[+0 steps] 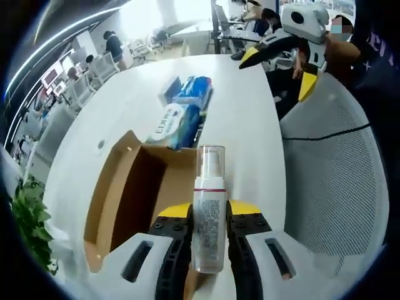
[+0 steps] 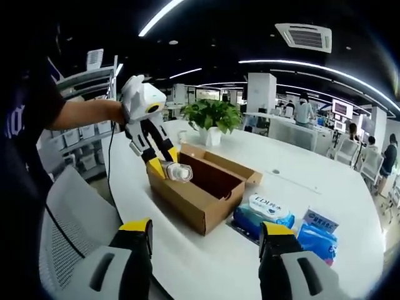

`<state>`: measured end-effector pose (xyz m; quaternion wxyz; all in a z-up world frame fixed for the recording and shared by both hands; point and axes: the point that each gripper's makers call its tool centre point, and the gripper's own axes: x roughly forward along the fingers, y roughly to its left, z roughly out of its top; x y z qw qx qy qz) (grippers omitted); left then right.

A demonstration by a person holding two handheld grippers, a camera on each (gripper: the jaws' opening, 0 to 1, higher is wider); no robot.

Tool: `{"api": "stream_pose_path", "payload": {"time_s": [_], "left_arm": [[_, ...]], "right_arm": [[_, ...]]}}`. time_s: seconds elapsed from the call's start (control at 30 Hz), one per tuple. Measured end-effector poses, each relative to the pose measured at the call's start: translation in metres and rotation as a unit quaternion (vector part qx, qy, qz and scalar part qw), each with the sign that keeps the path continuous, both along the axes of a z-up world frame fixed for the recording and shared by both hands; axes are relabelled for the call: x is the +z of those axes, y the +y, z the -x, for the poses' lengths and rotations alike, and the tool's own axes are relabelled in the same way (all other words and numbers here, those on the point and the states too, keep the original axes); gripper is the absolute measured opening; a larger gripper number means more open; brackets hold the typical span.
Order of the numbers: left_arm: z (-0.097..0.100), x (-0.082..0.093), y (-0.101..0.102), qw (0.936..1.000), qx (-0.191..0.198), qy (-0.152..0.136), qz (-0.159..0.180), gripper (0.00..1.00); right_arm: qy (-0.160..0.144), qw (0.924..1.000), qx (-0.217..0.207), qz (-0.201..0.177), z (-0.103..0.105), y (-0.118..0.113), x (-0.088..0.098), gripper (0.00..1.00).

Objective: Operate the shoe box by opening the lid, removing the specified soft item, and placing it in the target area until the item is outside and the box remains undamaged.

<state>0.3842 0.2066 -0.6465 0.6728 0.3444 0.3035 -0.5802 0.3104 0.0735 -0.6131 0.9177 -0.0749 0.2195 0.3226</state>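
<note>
Nearest the lens in the left gripper view: the left gripper (image 1: 208, 220), jaws clamped on a white pump bottle (image 1: 209, 212) with a clear cap, held upright between the yellow-tipped fingers (image 1: 174, 211) and lifted over the near end of the box. Right gripper view confirms it from the side: left gripper (image 2: 164, 164) grips the bottle (image 2: 178, 172) at the near-left corner of the box, above its rim, a person's bare forearm (image 2: 84, 114) behind it. Largest item: the white round-edged table (image 1: 240, 119), also (image 2: 294, 187). On it sits the open brown cardboard shoe box (image 1: 134, 194), flap folded outward on the far side, interior dark; seen too at (image 2: 203, 187). A grey mesh chair (image 1: 340, 181) stands just beside the table edge; same chair at (image 2: 65, 231). Beside the box, touching or nearly touching its end, lie blue soft packs: a wipes pack (image 1: 177, 125) and a further blue tissue pack (image 1: 194, 92); in the right gripper view these are the wipes pack (image 2: 265, 212) and tissue pack (image 2: 319, 234). A potted green plant (image 2: 212, 119) stands on the table behind the box. Right gripper (image 2: 206, 240): jaws wide apart, nothing between them, held clear of the table edge; it shows in the left gripper view as (image 1: 281, 65), raised over the far table edge.
</note>
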Motion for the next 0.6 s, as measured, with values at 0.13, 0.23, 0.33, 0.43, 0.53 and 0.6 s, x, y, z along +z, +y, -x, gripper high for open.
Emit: {"api": "stream_pose_path", "payload": {"time_s": [0.13,0.23,0.33,0.43,0.53,0.6], "left_arm": [[0.007,0.001,-0.006,0.9999,-0.016,0.0,0.002,0.2],[0.011,0.001,-0.01,0.9997,-0.023,0.001,0.005,0.2],[0.015,0.002,-0.014,0.9993,-0.035,0.005,0.012,0.2],[0.016,0.002,-0.017,0.9991,-0.039,0.005,0.014,0.2],[0.019,0.003,-0.02,0.9989,-0.043,0.007,0.017,0.2],[0.022,0.004,-0.022,0.9985,-0.05,0.008,0.019,0.2]], "right_arm": [[-0.004,0.9999,0.01,0.003,0.0,0.005,0.003,0.67],[-0.006,0.9999,0.014,0.002,-0.001,0.009,0.006,0.65],[-0.011,0.9997,0.022,0.005,-0.002,0.013,0.009,0.63],[-0.017,0.9994,0.029,0.007,-0.002,0.016,0.011,0.61],[-0.025,0.9989,0.039,0.01,-0.001,0.021,0.014,0.58],[-0.028,0.9984,0.049,0.01,0.0,0.025,0.015,0.58]]}}
